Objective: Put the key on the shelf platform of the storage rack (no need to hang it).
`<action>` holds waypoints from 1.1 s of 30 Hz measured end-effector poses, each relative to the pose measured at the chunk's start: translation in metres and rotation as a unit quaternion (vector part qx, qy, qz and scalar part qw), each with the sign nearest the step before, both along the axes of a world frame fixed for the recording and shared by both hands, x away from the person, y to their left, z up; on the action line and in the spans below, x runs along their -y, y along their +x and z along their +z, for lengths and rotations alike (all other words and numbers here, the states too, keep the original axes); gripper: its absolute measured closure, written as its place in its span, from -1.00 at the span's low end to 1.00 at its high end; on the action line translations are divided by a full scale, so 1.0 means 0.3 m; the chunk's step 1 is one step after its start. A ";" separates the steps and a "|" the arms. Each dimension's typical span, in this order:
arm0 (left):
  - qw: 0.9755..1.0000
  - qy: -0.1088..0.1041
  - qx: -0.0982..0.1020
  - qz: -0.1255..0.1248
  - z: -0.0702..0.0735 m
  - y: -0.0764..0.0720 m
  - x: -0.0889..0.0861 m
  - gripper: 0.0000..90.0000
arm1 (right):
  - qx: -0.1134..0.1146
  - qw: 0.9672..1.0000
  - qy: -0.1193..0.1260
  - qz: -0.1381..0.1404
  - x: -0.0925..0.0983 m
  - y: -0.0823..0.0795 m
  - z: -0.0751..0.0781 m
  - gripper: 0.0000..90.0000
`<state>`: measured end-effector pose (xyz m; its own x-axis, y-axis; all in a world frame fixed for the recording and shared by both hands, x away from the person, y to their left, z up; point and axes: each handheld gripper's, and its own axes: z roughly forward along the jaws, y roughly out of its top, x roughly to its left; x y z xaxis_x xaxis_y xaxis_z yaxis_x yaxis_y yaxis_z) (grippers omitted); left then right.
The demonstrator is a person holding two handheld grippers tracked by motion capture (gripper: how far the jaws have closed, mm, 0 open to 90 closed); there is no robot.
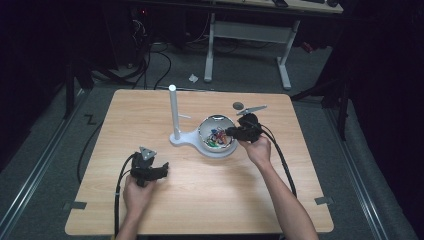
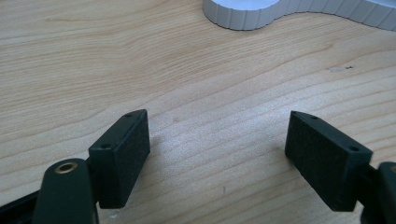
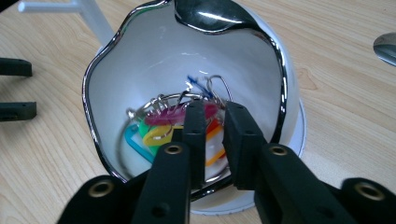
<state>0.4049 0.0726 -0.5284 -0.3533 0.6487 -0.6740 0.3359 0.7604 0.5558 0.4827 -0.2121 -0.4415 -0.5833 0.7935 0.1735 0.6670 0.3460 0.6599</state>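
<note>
From above, the right gripper (image 1: pixel 231 132) dips into the white bowl (image 1: pixel 223 149) of colored tags (image 1: pixel 216 136), and the left gripper (image 1: pixel 161 170) sits low over the wooden table (image 1: pixel 210 190). The left gripper view shows its jaws wide apart, holding nothing. In the right gripper view, the right jaws stand a little apart inside the bowl, just above the tags and key rings (image 3: pixel 161 102), gripping nothing.

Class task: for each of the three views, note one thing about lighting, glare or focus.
High view: the lit wooden table stands out against dark surroundings. Right gripper view: bright glare on the white bowl's chrome rim; the near jaws look soft. Left gripper view: even light, faint shadows under the left gripper's pads.
</note>
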 end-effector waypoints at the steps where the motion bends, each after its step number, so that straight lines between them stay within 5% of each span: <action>1: 1.000 -0.003 -0.001 0.003 0.001 0.000 0.001 -0.50 | 0.001 1.000 0.007 -0.001 0.005 -0.003 0.004 0.52; 11: 1.000 0.000 0.000 0.000 0.000 0.000 0.000 -0.50 | 0.038 0.999 0.011 -0.005 0.017 -0.029 0.046 0.21; 33: 1.000 0.000 0.000 0.000 0.000 0.000 0.000 -0.50 | 0.088 0.995 0.029 -0.024 0.113 -0.106 0.147 0.15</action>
<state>0.4048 0.0726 -0.5284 -0.3533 0.6486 -0.6742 0.3362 0.7605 0.5555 0.4509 -0.2459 -0.3974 -0.5699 0.8133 0.1173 0.5539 0.2747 0.7860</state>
